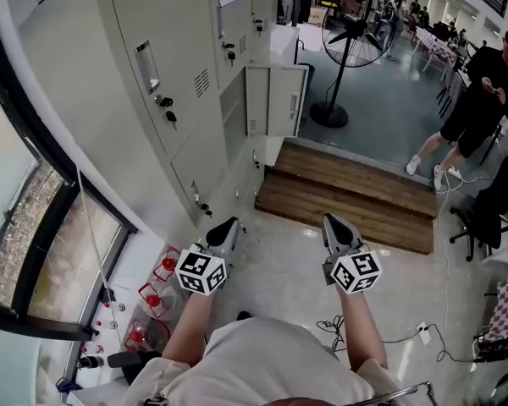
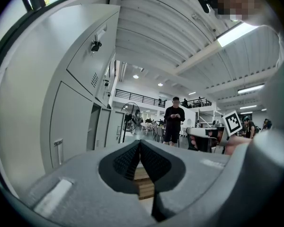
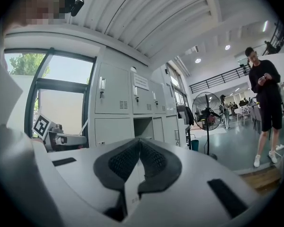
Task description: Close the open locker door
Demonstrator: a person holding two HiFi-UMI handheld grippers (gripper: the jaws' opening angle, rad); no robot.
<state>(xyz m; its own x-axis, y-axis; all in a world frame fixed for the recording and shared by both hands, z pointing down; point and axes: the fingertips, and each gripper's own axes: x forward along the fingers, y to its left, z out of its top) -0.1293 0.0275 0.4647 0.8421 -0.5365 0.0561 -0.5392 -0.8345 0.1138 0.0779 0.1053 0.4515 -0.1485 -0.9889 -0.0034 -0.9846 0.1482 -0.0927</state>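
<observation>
Tools pinched shut, gripping nothing: left tool [image 1: 227,224], right tool [image 1: 333,221]. I'm standing well short of open locker door [image 1: 277,100]; judging approach step. Next calling for stepping closer, pushing door flush.

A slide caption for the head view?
Shut left hand-held gripper and right hand-held gripper face the open locker door.

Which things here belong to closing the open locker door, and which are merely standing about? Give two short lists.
Belongs to the job:
- open locker door
- bank of lockers
- left gripper, shut, empty
- right gripper, shut, empty

Merely standing about:
- pedestal fan
- wooden step
- person in black
- black chair
</observation>
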